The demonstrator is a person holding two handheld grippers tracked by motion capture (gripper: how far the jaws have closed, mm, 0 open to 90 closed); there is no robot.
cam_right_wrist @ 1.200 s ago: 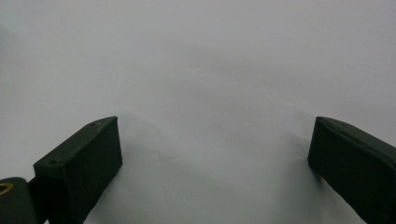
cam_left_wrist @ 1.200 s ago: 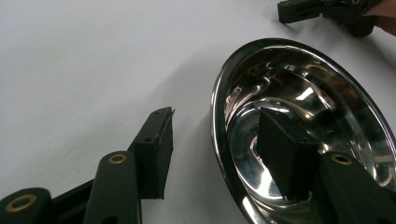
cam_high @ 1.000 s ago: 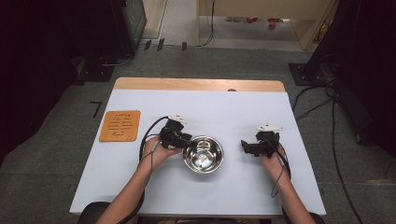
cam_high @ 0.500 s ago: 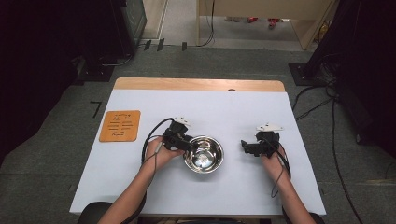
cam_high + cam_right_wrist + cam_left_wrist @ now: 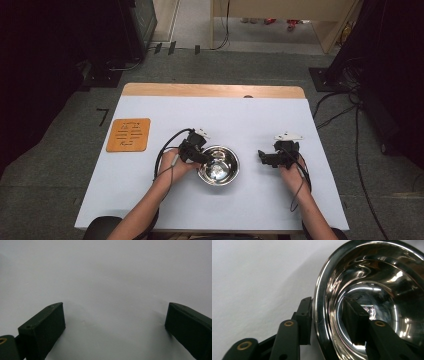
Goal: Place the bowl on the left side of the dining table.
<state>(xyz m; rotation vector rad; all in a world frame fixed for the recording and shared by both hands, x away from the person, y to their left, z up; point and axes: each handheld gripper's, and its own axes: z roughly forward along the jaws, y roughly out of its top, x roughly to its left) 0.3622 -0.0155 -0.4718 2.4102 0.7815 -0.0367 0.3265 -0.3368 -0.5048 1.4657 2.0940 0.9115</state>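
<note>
While left tongs [image 5: 329,322] straddle its rim, steel bowl [image 5: 218,165] seems empty.

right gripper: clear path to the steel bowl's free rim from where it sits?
Probably yes. The right gripper is open, pointing at the steel bowl across bare table. The left gripper straddles only the opposite rim.

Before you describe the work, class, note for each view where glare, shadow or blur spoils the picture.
High view: the room around the table is dark; the steel bowl shows glare. Left gripper view: bright streaks and warped reflections across the bowl's inside, near rim soft. Right gripper view: flat, even light on the bare tabletop, soft shadows beside the two black pads.
</note>
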